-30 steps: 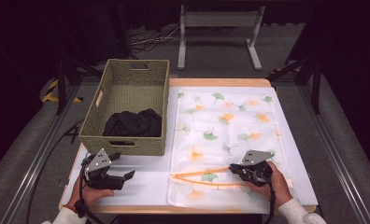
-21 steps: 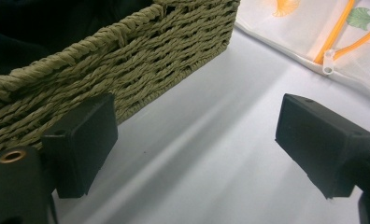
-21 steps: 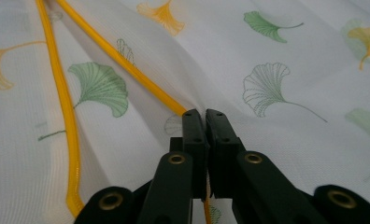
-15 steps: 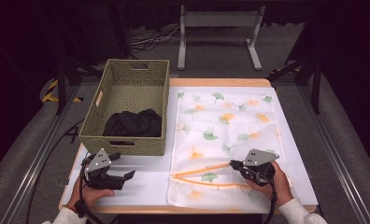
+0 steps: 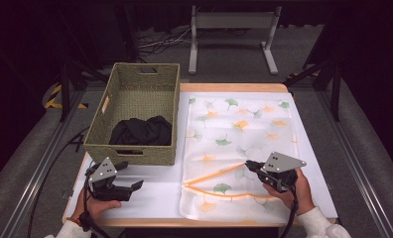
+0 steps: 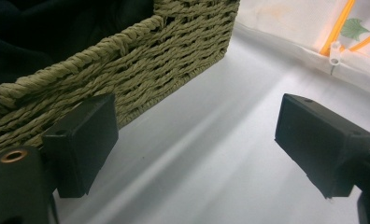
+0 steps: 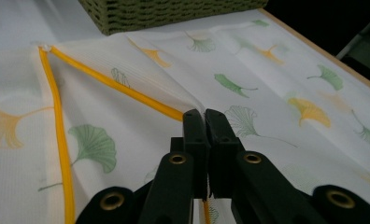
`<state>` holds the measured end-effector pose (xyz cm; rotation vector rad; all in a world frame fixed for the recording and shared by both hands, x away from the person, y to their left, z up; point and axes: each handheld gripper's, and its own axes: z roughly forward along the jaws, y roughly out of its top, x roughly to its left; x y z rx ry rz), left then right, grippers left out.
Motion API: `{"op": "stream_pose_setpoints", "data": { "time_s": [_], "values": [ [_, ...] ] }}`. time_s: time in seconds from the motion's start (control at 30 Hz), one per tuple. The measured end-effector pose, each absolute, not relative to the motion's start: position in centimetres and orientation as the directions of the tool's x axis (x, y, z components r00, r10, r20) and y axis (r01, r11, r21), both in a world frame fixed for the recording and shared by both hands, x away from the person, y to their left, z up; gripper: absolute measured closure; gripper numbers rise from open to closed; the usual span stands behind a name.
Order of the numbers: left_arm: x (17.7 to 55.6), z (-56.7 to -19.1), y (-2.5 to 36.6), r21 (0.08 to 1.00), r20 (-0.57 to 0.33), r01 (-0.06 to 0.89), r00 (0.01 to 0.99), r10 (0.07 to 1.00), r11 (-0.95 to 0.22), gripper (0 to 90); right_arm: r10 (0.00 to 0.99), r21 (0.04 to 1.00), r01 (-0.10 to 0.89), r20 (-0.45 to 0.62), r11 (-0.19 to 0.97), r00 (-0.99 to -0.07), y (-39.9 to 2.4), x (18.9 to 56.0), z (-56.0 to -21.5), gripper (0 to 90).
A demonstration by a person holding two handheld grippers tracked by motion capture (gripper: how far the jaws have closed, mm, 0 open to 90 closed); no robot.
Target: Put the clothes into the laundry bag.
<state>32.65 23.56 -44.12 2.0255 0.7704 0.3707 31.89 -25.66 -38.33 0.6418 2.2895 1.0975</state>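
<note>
The right gripper [image 5: 250, 167] is pinched tight on the orange zipper edge [image 7: 127, 91] of the white bag with leaf prints [image 5: 239, 144]. The bag lies flat on the white table [image 5: 155, 191], just beside the woven basket [image 5: 135, 116]. The pinched edge is lifted a bit off the bag. The left gripper [image 5: 127, 187] rests near the front of the basket with its 2 jaws wide apart and nothing between them. Dark cloth [image 5: 140, 131] sits inside the basket.
</note>
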Motion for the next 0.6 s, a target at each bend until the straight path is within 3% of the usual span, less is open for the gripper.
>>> {"op": "stream_pose_setpoints", "data": {
  "time_s": [0.6],
  "values": [
    [32.6, -44.1, 23.6, 0.844, -0.047, 0.378, 0.759, 0.649, -0.381, 13.9, 0.641, 0.849, 0.113, -0.294, 0.515, -0.709, -24.6, 32.5, -35.1, 88.8]
  ]
}}
